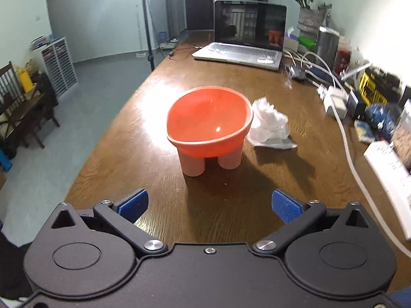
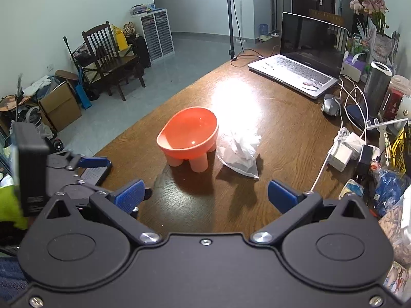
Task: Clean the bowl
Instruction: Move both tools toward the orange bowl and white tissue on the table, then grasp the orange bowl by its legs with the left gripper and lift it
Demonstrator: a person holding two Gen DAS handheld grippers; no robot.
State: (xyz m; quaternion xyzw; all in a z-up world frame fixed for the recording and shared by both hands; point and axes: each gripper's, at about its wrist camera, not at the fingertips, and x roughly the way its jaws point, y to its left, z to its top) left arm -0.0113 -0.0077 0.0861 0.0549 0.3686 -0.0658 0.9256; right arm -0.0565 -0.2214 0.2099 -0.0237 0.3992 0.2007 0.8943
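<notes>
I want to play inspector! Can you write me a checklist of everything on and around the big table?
Surface: brown wooden table, glare patch near the middle.
Job's things: orange footed bowl, upright, looks empty; crumpled white wipe beside it on its packet.
Clutter: open laptop, flower vase, boxes and packets along the right edge.
Grippers: left gripper open, empty; right gripper open, empty.
Cables: white cable and chargers on the right.
Surroundings: chair, drawer cabinet, light stand.
</notes>
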